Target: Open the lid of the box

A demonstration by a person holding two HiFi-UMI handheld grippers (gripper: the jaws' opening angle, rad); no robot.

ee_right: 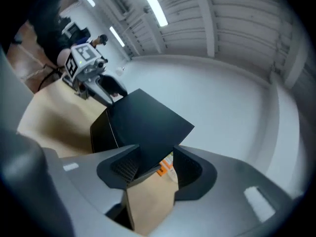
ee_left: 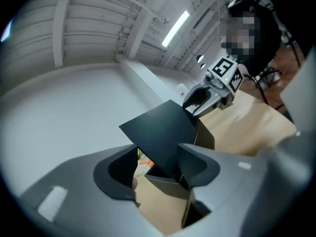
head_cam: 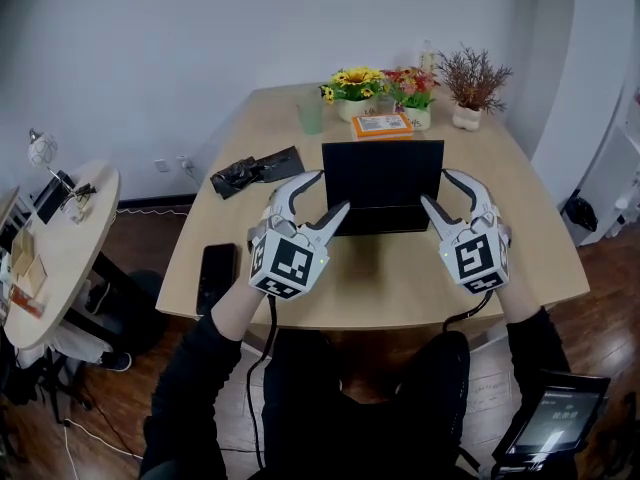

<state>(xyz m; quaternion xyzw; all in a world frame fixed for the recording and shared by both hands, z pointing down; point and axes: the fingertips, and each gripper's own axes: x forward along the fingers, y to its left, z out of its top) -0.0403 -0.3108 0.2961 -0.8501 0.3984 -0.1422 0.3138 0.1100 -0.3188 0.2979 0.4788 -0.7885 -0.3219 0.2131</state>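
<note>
We are reading no words or numbers anywhere. The left cube, at the back of the left gripper, and the right cube, at the back of the right gripper, are showing black-and-white square markers, patterns rather than letters. Beyond both grippers' tips, an orange packet is carrying a white label with print too small for us. Behind the right gripper, a tablet is showing faint lines we are failing to make out.
</note>
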